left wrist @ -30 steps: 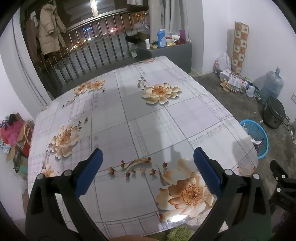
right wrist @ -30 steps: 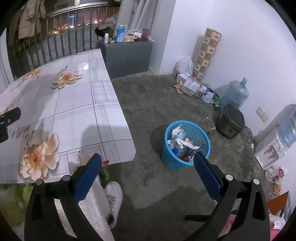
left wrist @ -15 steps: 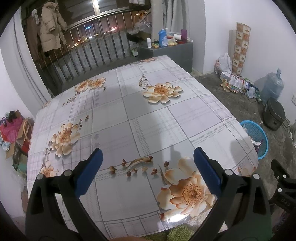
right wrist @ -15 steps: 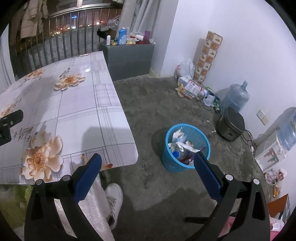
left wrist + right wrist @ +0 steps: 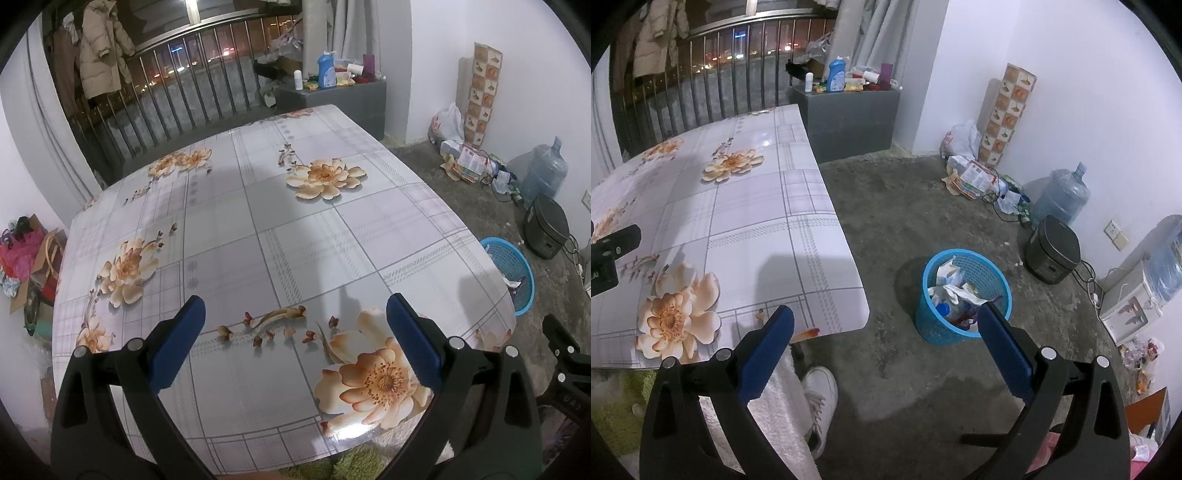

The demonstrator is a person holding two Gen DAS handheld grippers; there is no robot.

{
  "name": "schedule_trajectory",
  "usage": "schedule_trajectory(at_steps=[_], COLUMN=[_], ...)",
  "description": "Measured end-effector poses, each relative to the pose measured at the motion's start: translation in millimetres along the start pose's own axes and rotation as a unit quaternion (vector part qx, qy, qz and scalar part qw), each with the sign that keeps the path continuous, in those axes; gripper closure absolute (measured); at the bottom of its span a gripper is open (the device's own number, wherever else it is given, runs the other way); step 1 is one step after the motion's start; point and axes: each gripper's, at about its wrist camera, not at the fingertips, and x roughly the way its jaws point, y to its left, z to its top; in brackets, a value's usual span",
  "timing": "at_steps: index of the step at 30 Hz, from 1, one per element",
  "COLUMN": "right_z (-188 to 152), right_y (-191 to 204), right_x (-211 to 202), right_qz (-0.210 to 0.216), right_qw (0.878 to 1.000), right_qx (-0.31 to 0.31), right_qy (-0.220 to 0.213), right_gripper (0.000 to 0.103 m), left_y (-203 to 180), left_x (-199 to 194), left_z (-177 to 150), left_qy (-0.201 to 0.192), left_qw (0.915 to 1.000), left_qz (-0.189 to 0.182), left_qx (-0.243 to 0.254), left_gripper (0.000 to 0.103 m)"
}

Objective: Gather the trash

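Your left hand-held gripper (image 5: 295, 332) hangs over the near part of the worktop (image 5: 295, 229), jaws wide apart and holding nothing. Right of the worktop's edge lies bare floor (image 5: 886, 221). Only your right wrist view shows the blue basket (image 5: 966, 295) whole, with trash (image 5: 951, 291) inside. Your right hand-held gripper (image 5: 886, 332) is spread apart too, above the floor beside the basket.

Blue plastic mesh basket (image 5: 964, 295) stood upright on the concrete floor, off the table's corner, near a dark cooker. It was round, open-topped and flared toward the rim. Trash (image 5: 951, 291) filled it partway: crumpled white wrappers, a blue-capped item and purple scraps. From the left wrist, only its rim (image 5: 511, 266) showed beyond the table edge.
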Motion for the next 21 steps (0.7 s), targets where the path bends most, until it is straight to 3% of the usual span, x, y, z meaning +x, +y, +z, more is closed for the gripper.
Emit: schedule_trajectory(at_steps=[21], right_z=[1.2], right_y=[0.7], right_x=[-0.2], right_qz=[0.001], right_qw=[1.0], right_qx=[0.0], right_qy=[0.0], right_gripper=[0.006], left_y=[1.0], left_x=[2.9], left_z=[-0.8], left_qy=[0.006], left_qw=[1.0], left_qz=[-0.001], left_qx=[0.0], left_gripper=[0.009])
